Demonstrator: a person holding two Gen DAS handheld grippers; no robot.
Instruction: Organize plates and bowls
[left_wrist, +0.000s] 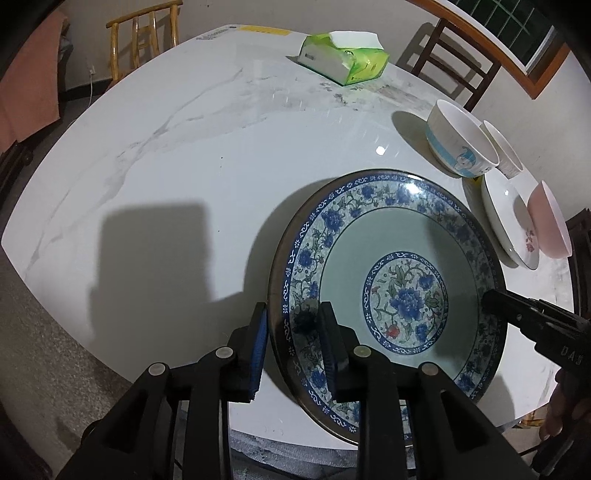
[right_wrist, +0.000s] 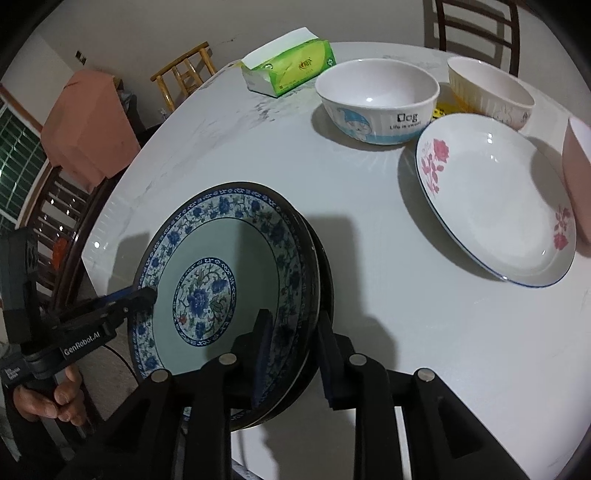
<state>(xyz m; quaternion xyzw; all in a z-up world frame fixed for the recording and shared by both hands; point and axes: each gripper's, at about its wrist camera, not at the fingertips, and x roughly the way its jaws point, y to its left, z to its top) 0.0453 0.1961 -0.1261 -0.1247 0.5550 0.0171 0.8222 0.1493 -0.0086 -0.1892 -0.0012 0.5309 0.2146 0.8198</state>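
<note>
Two grippers are straddling opposite rims of the blue floral plate (left_wrist: 388, 291), which is lying near the white table's (left_wrist: 184, 166) front edge: left gripper (left_wrist: 291, 343) and right gripper (right_wrist: 291, 354), jaws narrow, pads seemingly standing just off the rim.

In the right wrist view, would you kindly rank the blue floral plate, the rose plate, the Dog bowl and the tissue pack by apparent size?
1. blue floral plate, though nearest the camera
2. rose plate
3. Dog bowl
4. tissue pack, farthest away
</note>
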